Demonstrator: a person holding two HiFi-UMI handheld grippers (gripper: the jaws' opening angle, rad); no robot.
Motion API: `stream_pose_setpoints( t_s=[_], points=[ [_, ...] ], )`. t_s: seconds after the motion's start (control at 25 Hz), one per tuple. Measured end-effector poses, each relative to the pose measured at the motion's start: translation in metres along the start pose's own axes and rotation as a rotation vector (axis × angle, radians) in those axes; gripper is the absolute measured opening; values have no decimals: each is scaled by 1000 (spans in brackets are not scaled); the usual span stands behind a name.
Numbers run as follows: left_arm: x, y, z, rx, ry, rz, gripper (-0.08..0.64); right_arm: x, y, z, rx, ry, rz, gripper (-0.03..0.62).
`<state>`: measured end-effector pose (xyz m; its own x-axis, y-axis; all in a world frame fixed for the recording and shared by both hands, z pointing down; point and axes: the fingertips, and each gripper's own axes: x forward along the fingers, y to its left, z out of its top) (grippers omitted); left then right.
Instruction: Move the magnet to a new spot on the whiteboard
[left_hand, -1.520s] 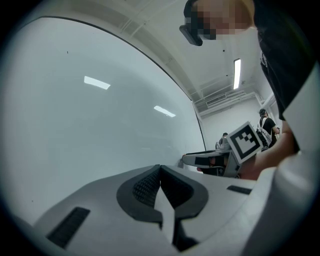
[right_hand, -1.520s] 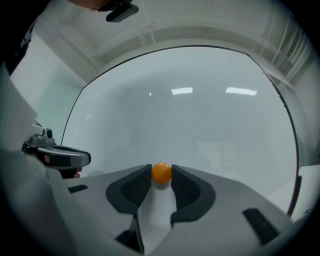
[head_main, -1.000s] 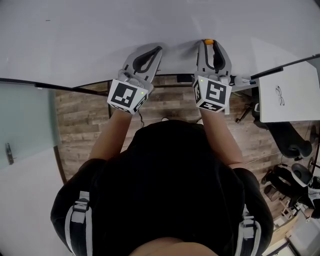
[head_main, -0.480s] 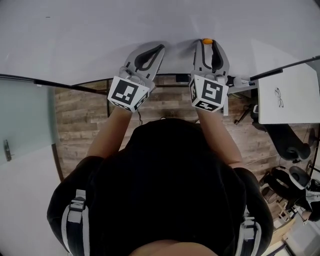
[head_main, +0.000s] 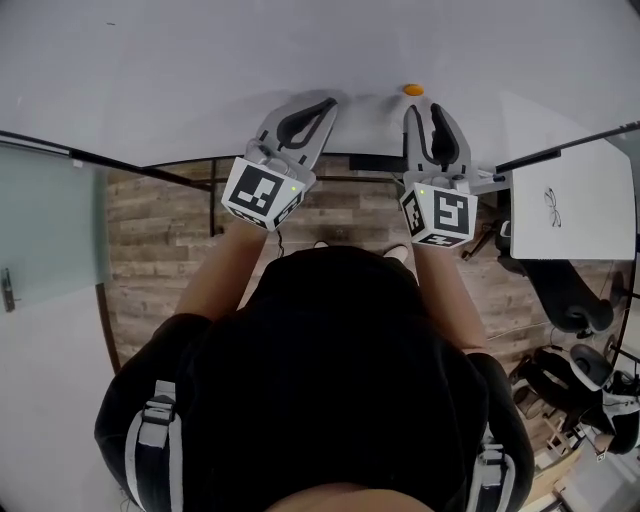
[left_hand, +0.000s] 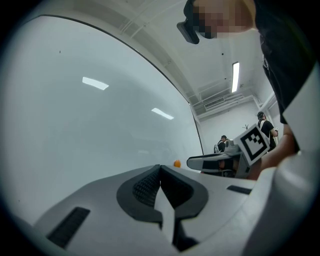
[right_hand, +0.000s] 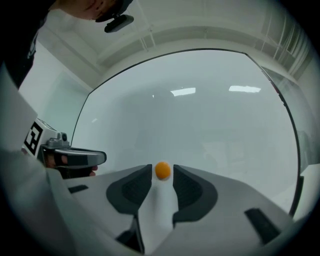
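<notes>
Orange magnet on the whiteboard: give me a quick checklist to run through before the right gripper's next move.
1. Orange magnet resting on the whiteboard: ok.
2. Right gripper let go: ok. Its jaws stand apart and have just been closing a little, with nothing between them.
3. Magnet clear of the jaw tips: ok. In the head view it lies just beyond them.
4. Left gripper out of the way: ok. It is shut, empty and off to the magnet's side.
5. Magnet holding firmly to the board: cannot tell.
</notes>
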<state>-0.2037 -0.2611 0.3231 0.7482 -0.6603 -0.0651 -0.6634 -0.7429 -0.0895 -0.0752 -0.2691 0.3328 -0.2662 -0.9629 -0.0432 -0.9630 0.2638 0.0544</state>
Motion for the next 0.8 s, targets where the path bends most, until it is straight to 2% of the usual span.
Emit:
stream_pose_setpoints(
  t_s=[0.12, 0.28, 0.4, 0.52, 0.8],
  points=[
    [0, -3, 1, 0, 1, 1, 5, -8, 8, 0, -5, 9, 95, 96],
    [-2, -9, -1, -3, 11, 4, 5, -20, 32, -4, -4, 9, 275, 56],
    [-4, -12, -5, -7, 24, 7, 5, -26, 38, -5, 25, 0, 345, 11],
    [-6, -15, -8, -15, 29, 9, 5, -30, 39, -5, 36, -1, 374, 2],
    [-4, -25, -9, -25, 27, -7, 5, -35, 33, 1, -9, -17, 382, 0]
  ],
)
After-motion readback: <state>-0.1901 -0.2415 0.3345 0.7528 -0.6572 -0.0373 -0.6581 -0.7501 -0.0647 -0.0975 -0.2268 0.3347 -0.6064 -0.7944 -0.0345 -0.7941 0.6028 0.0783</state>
